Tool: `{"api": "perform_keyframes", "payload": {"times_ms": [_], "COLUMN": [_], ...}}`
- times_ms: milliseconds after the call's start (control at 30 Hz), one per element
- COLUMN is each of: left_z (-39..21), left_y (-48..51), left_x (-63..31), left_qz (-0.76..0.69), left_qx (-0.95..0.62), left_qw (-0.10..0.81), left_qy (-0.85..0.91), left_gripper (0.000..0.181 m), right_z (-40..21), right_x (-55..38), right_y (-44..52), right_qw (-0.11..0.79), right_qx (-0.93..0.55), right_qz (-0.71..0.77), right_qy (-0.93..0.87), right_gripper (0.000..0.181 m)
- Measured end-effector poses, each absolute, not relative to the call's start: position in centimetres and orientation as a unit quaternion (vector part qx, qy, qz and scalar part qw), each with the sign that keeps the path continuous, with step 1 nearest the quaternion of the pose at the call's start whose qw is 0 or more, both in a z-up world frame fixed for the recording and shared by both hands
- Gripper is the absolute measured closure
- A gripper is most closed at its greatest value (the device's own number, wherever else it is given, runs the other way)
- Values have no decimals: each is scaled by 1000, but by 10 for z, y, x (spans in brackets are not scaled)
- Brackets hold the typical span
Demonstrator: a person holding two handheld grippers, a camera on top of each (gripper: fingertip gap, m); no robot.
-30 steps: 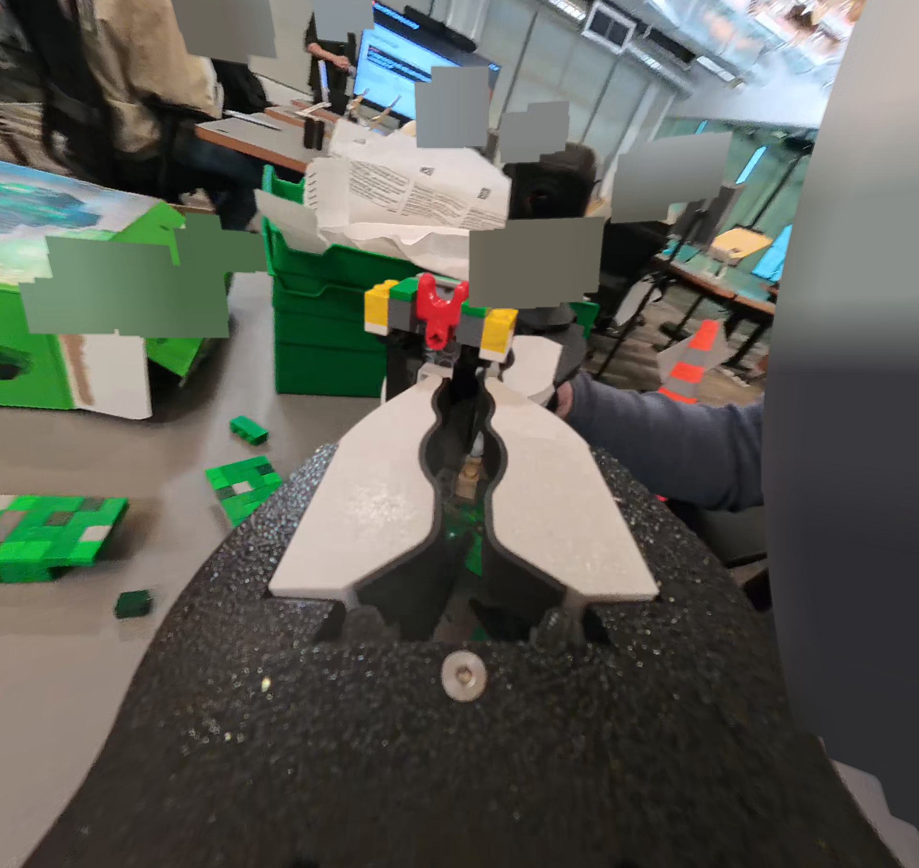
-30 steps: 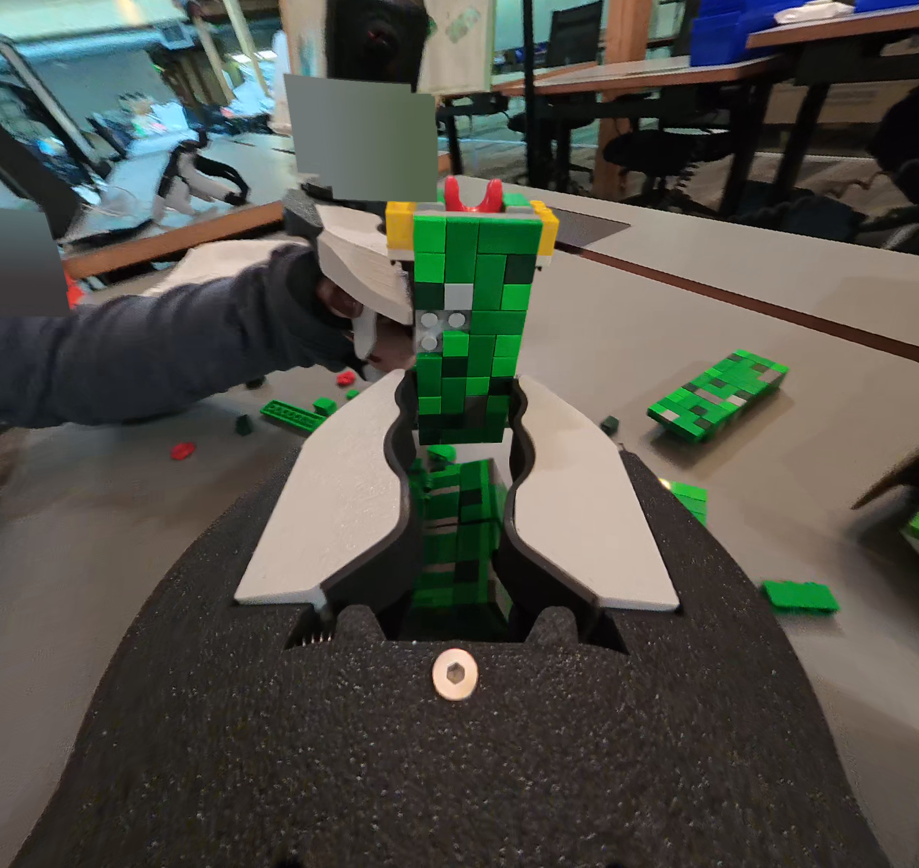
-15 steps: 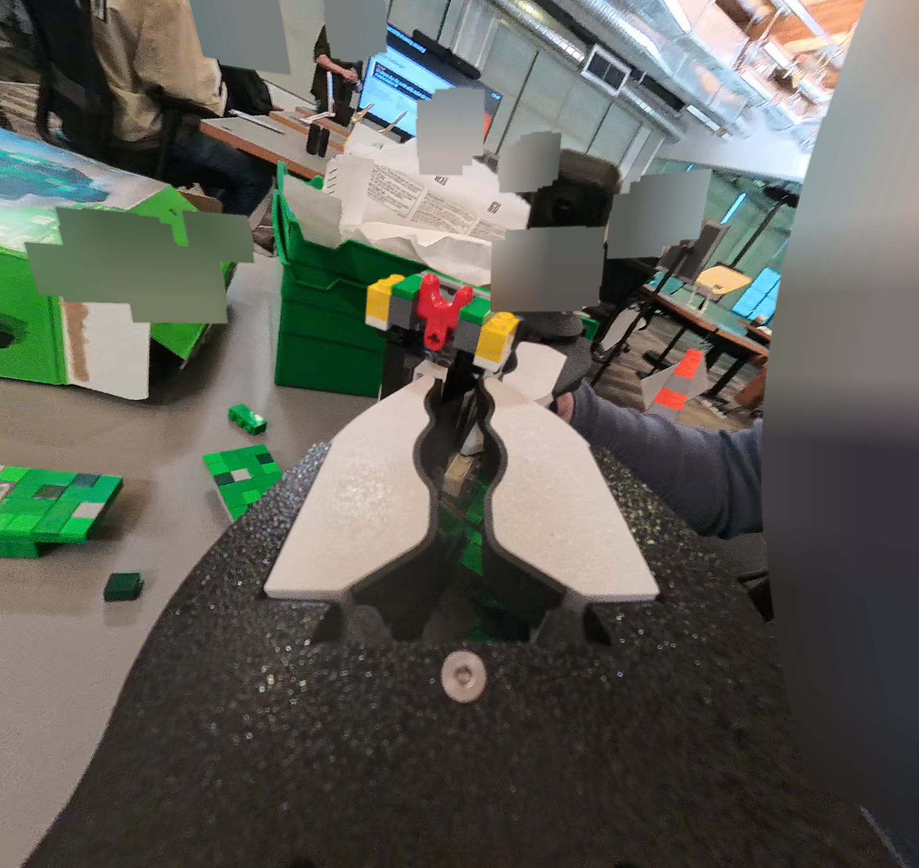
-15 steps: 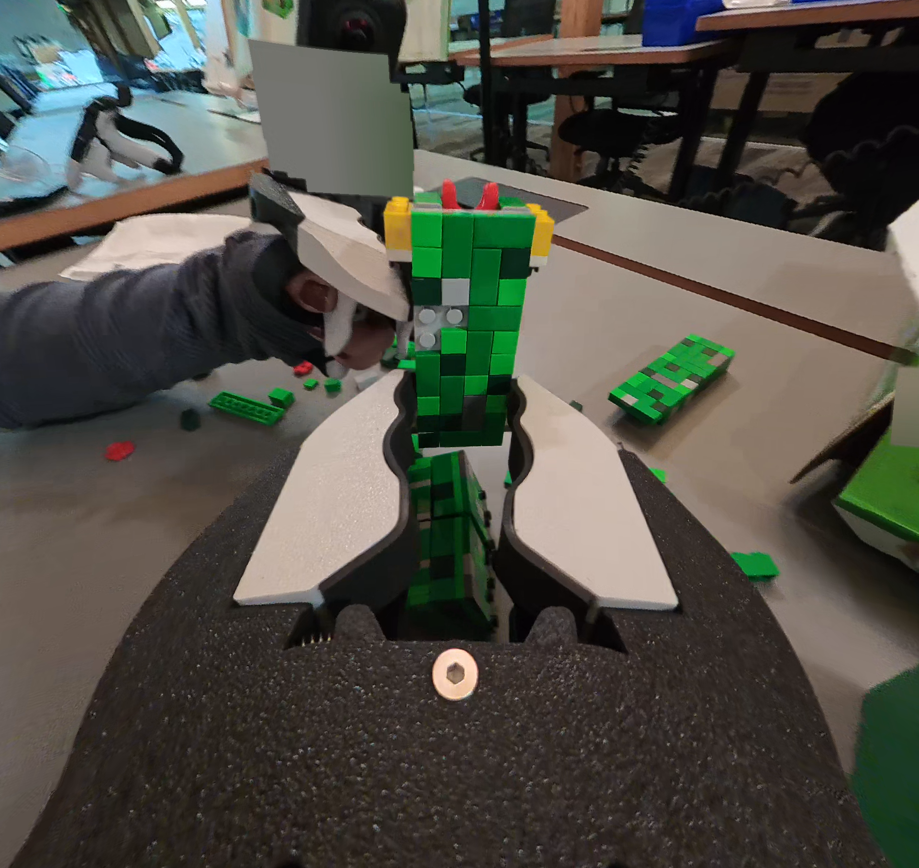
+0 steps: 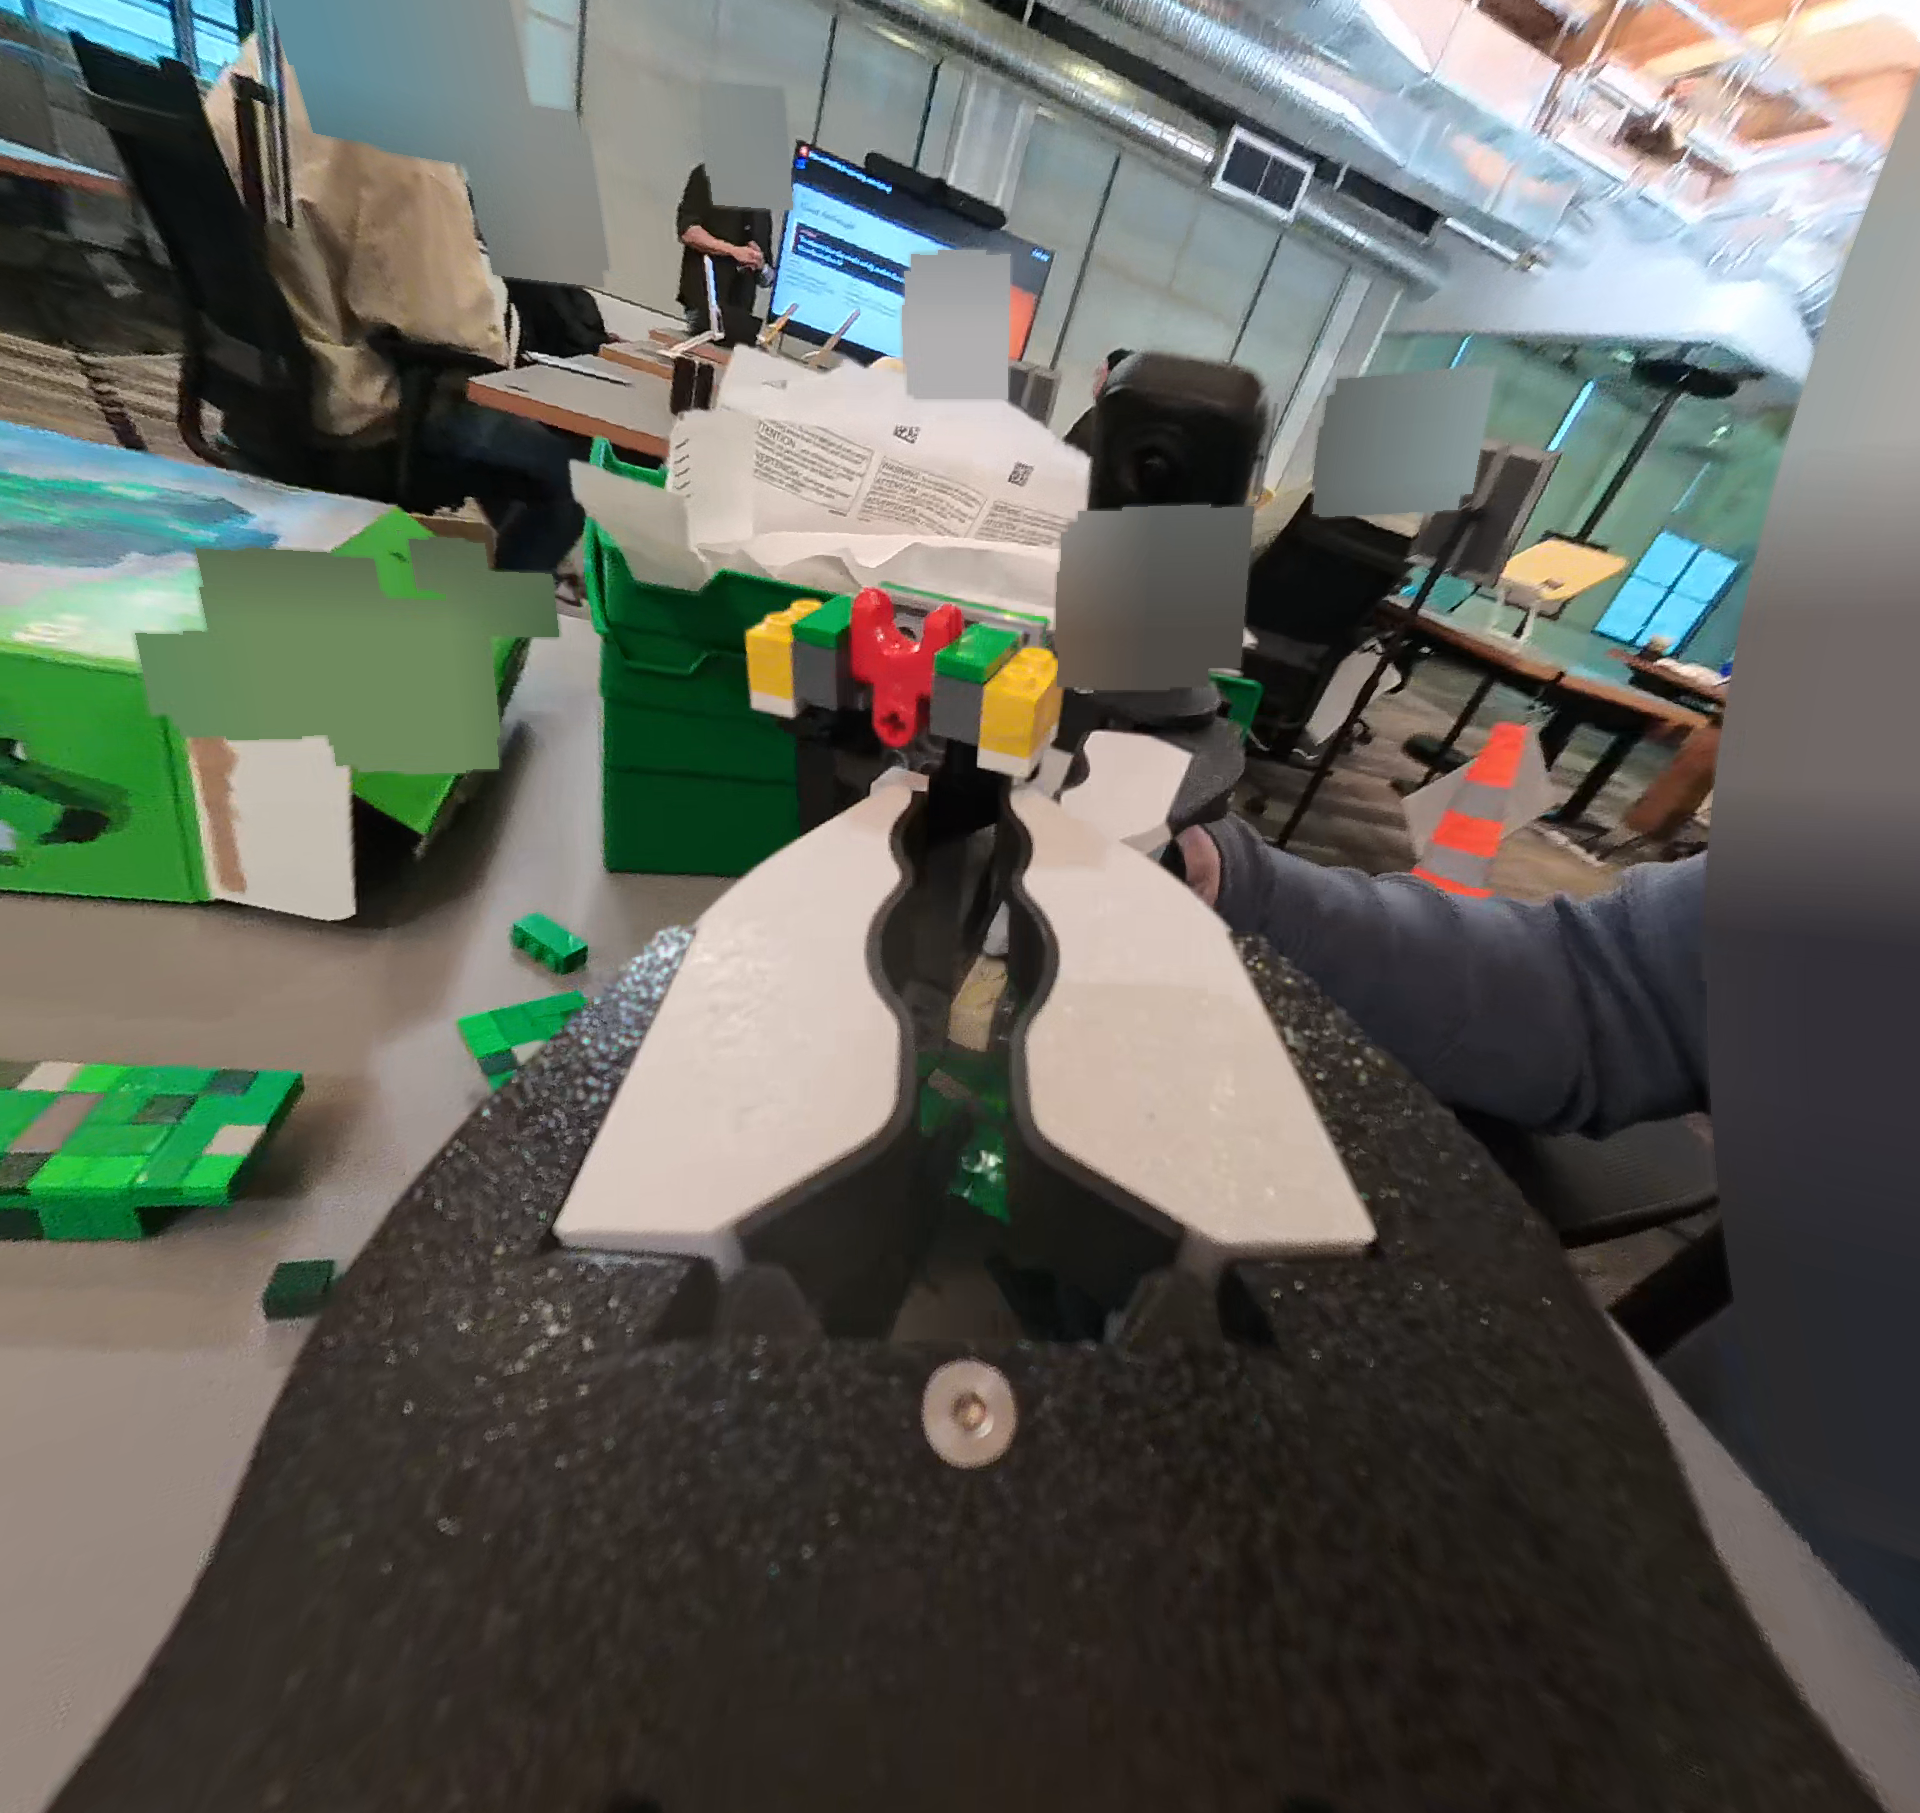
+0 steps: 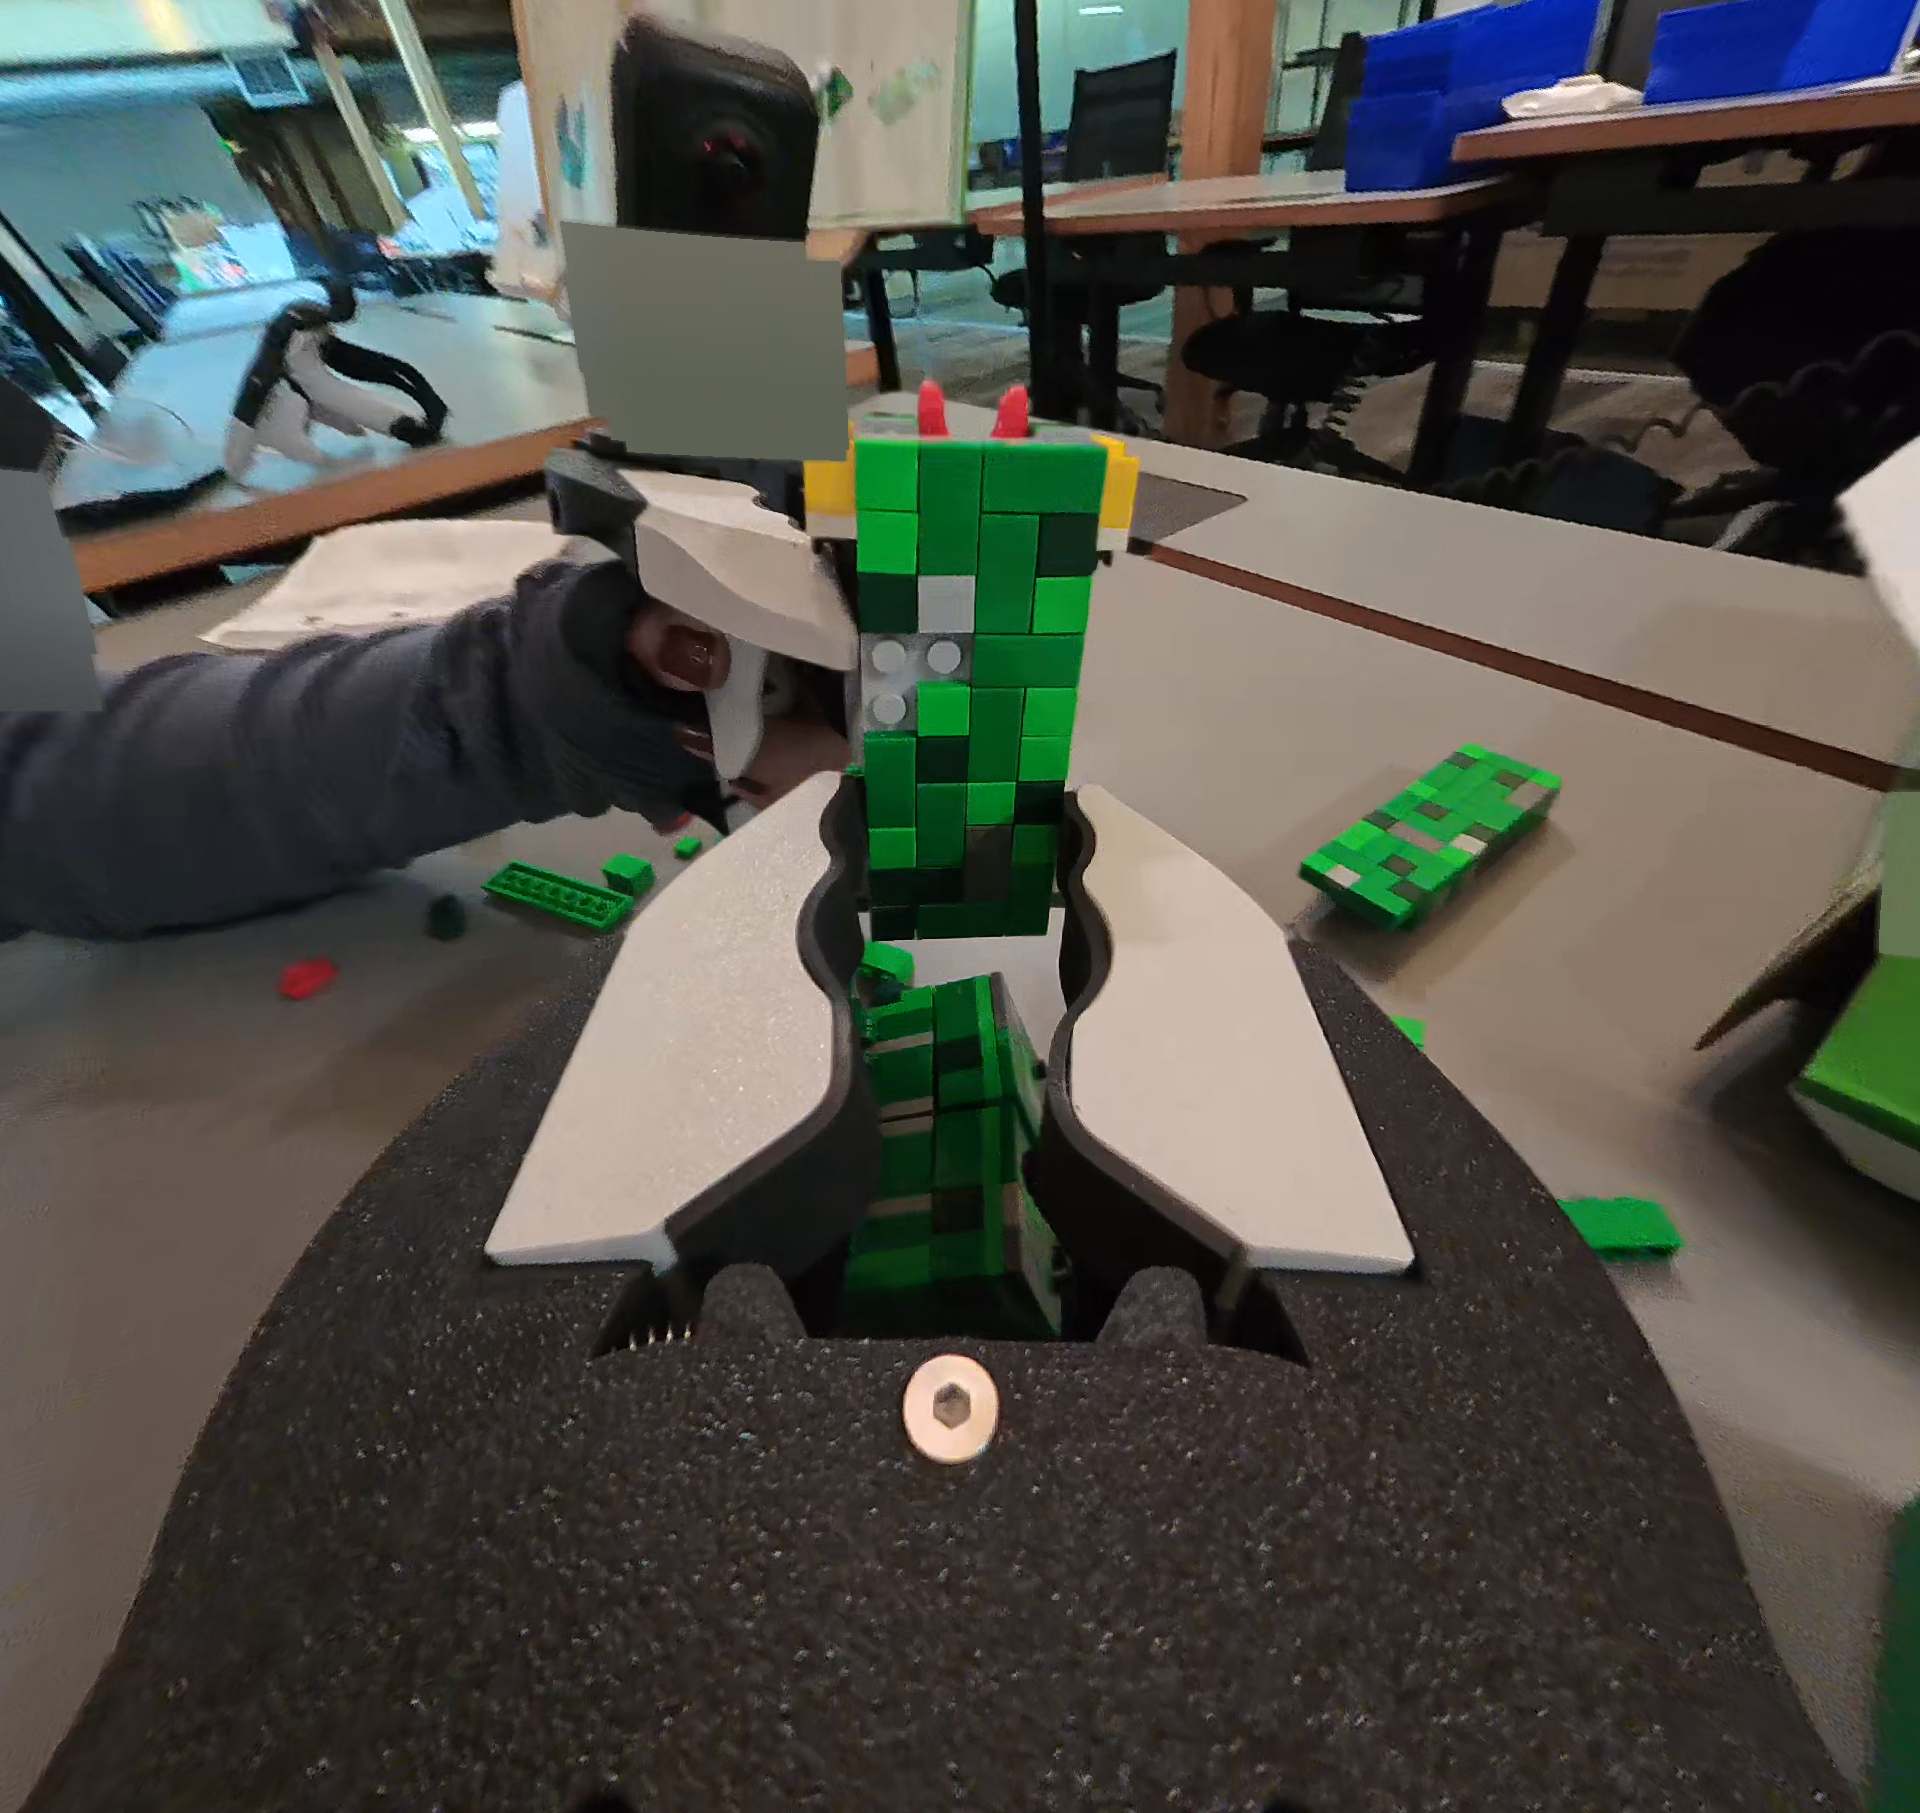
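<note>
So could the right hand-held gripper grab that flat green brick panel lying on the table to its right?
Probably not as things stand: the path to the panel looks clear, but the right hand-held gripper is shut on the green brick tower.

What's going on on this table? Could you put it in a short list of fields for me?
Held piece: green brick tower, upright, topped with yellow corner bricks and a red forked piece
Right gripper: shut on the tower's lower end
Left gripper: closed on the tower's dark edge, below the red piece
Between the right fingers: second green brick block
Table: grey, with a flat green brick panel, a green studded plate, a small red piece
Behind: green crates holding printed paper
</note>
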State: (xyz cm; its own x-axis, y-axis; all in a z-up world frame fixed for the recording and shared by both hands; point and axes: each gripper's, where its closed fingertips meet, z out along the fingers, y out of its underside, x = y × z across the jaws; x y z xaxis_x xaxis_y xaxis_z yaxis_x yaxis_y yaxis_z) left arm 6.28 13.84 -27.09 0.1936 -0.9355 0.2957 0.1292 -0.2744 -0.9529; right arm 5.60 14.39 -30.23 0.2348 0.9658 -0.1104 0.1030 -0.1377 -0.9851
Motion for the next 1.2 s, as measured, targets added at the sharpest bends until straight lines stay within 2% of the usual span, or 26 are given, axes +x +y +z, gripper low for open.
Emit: {"api": "perform_keyframes", "payload": {"times_ms": [267, 567, 1200], "left_z": [-268, -281, -277], "left_y": [137, 139, 104], "left_x": [59, 62, 57], "left_qz": [-611, -521, -602], "left_qx": [-568, -606, -519], "left_qw": [463, 482, 426], "left_qy": [300, 360, 432], "left_gripper": [173, 174, 173], "right_z": [-296, -303, -287], "right_x": [56, 55, 51], "right_y": [141, 147, 114], "right_qw": [482, 497, 428], "right_qx": [-586, -606, -532], "right_qz": [521, 481, 593], "right_qy": [-391, -392, -426], "right_gripper": [147, 144, 148]}}
